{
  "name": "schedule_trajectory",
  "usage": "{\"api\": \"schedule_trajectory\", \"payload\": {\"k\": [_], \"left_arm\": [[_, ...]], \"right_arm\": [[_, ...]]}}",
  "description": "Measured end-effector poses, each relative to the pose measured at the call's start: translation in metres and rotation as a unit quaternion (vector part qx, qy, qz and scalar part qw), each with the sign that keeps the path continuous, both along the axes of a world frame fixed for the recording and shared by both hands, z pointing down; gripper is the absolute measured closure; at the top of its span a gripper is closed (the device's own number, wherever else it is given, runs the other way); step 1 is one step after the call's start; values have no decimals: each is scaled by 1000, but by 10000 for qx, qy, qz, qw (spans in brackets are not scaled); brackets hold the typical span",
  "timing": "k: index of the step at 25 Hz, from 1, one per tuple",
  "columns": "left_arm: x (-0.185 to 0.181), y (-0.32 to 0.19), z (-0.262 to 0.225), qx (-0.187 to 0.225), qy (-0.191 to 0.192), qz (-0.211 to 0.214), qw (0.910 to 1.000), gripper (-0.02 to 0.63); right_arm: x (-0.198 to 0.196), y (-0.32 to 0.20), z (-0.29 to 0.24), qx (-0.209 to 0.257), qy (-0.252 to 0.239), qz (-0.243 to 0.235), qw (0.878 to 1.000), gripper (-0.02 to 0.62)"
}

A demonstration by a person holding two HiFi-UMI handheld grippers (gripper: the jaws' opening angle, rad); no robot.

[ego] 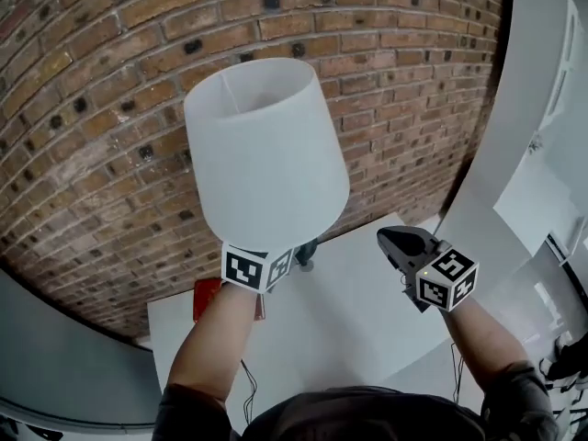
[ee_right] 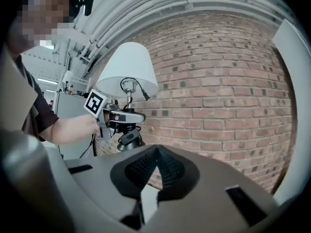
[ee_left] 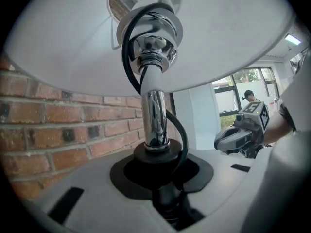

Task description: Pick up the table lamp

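Left gripper [ee_left: 160, 174] clamps the lamp [ego: 266, 145] by its stem [ee_left: 155, 115] so it rides upright off the table [ego: 358, 329], while the right gripper [ee_right: 155, 155] hangs closed and empty.

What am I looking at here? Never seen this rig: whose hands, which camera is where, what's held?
No robot: a person holds a two-jaw gripper in each hand. The head view looks down from a camera on the person's head; each gripper view comes from a camera riding on that gripper, looking along its jaws. The left gripper has its jaws closed on the chrome stem of the table lamp, holding it in the air before a brick wall, white shade on top. The right gripper is shut and empty. Below is a white table with a red flat item, partly hidden by the left arm.
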State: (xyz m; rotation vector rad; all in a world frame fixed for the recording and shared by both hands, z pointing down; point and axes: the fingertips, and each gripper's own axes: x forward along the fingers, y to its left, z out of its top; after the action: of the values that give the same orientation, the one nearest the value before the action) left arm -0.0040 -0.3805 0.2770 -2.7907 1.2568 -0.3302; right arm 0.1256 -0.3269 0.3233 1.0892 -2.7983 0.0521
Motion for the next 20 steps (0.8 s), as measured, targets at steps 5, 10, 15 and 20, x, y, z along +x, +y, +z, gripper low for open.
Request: {"api": "schedule_trajectory", "payload": {"k": [5,10,15,20], "left_arm": [[-9,13,-64,219,-31,1,9998,506],[-20,25,-122,331,64,44,9994,506],[-24,40,-159,349,75,120,9993,506],[-25,52,-185,335,91,191,9992,506]], "right_arm": [[-6,10,-45,260,-113,-63,9996,603],[-9,19,-84,466,-229,-94,9986,603],[-9,31,-106,555,-261,-104,9981,603],[-11,41,-126,669,-333,-139,9971,603]]}}
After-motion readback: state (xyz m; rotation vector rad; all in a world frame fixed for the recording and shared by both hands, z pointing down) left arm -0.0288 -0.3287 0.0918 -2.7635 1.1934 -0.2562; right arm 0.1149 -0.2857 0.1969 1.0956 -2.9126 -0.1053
